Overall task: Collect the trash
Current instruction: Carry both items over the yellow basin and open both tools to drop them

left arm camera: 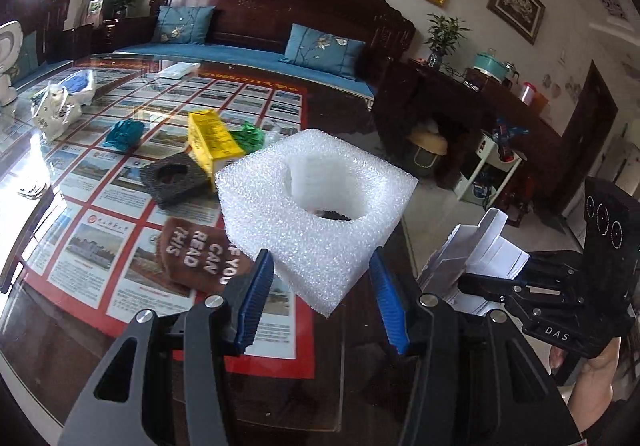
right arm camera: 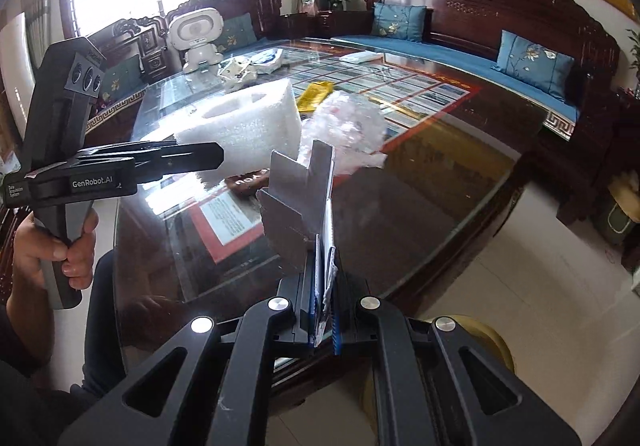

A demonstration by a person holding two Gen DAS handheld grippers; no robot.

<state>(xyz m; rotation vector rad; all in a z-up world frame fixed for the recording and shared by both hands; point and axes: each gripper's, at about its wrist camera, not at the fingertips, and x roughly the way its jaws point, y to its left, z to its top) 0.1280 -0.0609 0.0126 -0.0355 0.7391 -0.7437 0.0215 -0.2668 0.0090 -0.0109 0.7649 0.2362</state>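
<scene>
A white, square block of open-cell packing foam with a round hole through its middle (left arm camera: 316,214) is held lifted above the glass-topped table (left arm camera: 60,182), one lower corner pinched between the blue-padded fingers (left arm camera: 256,298) of the left gripper (left arm camera: 322,298), whose jaws are set partly closed to the width of that corner. The block's broad face is tilted up and away from the jaws, so its bulk lies forward of the grip. The right gripper (right arm camera: 322,310) is closed tight on a flattened white and grey cardboard carton (right arm camera: 304,202), which stands upright, its long axis running forward out of the jaws. A crumpled clear plastic wrap (right arm camera: 348,130) is seen just beyond the carton's top. With both grippers loaded, the coming move is judged to be disposal; no bin can be identified with certainty. A black foam square (left arm camera: 174,176), a yellow carton (left arm camera: 212,142) and green crumpled wrappers (left arm camera: 124,132) lie on the table beyond the left gripper, which is the nearer one.
</scene>
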